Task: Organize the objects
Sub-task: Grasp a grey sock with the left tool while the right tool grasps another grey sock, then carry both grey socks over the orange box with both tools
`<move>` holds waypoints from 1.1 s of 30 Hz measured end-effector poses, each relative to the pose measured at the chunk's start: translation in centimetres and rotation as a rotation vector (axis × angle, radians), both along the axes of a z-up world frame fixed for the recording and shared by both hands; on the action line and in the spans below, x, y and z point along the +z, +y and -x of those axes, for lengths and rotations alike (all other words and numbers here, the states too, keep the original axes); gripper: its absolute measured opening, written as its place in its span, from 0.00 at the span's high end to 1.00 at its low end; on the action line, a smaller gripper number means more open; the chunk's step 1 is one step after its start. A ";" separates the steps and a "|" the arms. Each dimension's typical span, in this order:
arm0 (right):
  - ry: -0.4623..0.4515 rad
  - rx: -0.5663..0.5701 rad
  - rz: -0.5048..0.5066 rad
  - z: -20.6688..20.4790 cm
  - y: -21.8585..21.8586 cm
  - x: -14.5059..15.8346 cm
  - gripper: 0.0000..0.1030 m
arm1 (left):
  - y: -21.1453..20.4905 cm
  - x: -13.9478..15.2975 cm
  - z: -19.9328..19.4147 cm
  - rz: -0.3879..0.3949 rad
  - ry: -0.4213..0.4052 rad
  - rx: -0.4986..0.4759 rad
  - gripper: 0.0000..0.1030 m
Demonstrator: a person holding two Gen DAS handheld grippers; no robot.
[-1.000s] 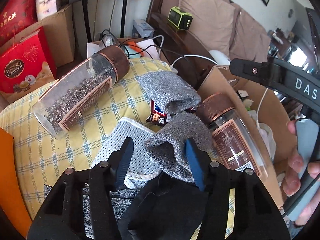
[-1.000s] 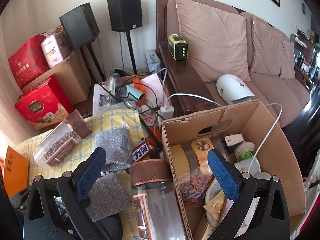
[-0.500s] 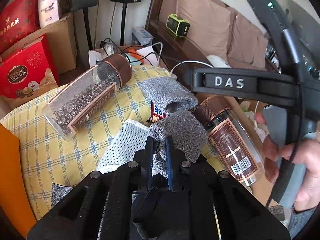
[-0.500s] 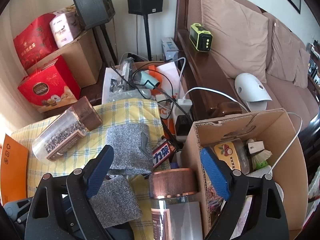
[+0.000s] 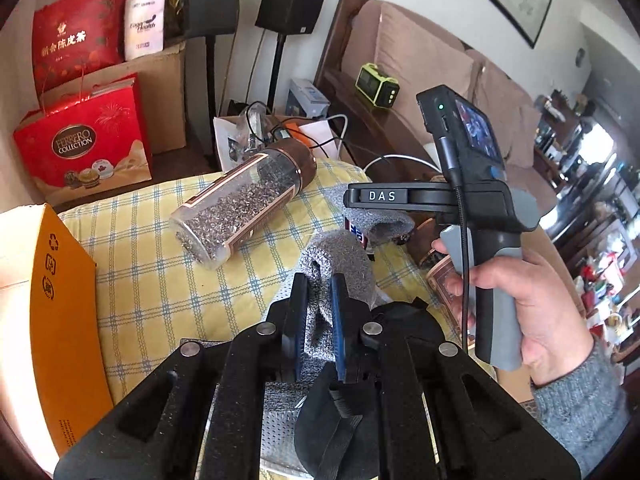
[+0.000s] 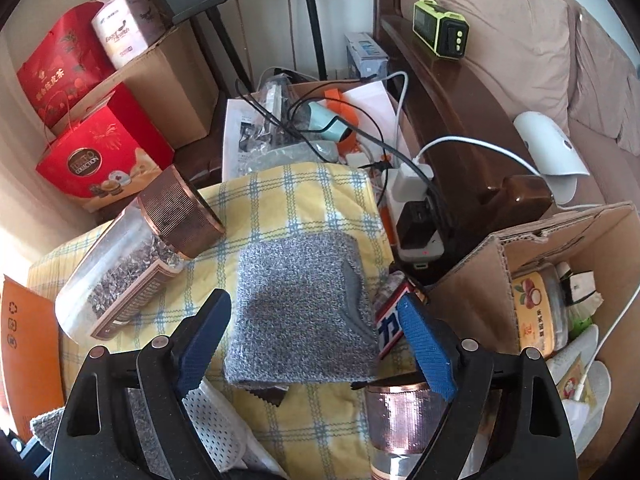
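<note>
- Two grippers, two different jobs right now. The left gripper (image 5: 318,304) has its jaws pinched tight on a grey knit cloth (image 5: 340,264), low centre of the left wrist view, with the fabric bunched up between the blue pads.
- The right gripper (image 6: 316,340) is wide open and holding nothing, hanging over a second grey cloth (image 6: 302,304) that lies flat on the yellow checked cover (image 6: 304,196), mid-frame in the right wrist view.
- So I'd say the step is grabbing the soft stuff off the cover, one piece caught and one to go.
- Next move, my guess: lower the right one and close on an edge of the flat cloth, steering clear of the snack packet (image 6: 390,326) tucked at its right side.
- Likely destination is the cardboard box (image 6: 496,264) at right, already part full.
- The seed jar (image 6: 132,276) lies on its side at left, untouched.
</note>
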State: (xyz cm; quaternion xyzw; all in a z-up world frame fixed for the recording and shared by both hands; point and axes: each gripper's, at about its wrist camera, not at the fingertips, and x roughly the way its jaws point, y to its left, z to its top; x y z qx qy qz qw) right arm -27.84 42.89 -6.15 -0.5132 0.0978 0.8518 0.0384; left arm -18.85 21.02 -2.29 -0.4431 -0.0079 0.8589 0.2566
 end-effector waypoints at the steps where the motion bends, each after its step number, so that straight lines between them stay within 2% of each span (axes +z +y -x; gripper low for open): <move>1: -0.002 0.000 -0.006 0.1 -0.1 -0.1 0.15 | -0.3 0.0 0.0 0.000 -0.003 0.006 0.90; 8: -0.012 0.059 -0.066 0.5 -1.6 -0.9 0.31 | -1.9 0.0 0.5 0.005 -0.002 0.049 0.90; 10: -0.002 0.071 -0.069 0.4 -1.8 -0.6 0.40 | -2.4 0.2 0.7 -0.001 -0.002 0.065 0.90; 11: 0.007 0.082 -0.059 0.3 -2.0 -0.5 0.56 | -2.7 0.3 0.9 -0.003 -0.002 0.073 0.90; 14: 0.027 0.089 -0.090 0.1 -2.6 0.4 0.81 | -3.4 0.6 1.5 0.002 0.001 0.100 0.90; 22: 0.123 0.078 -0.036 -2.7 -3.7 3.1 0.82 | -5.1 1.6 2.5 0.016 0.017 0.177 0.90; 26: 0.182 0.075 -0.045 -4.7 -5.0 4.7 0.82 | -5.9 2.3 2.6 0.024 0.038 0.208 0.90; 33: 0.233 0.091 -0.082 -7.2 -7.4 7.5 0.82 | -7.1 3.5 1.7 0.049 0.077 0.239 0.90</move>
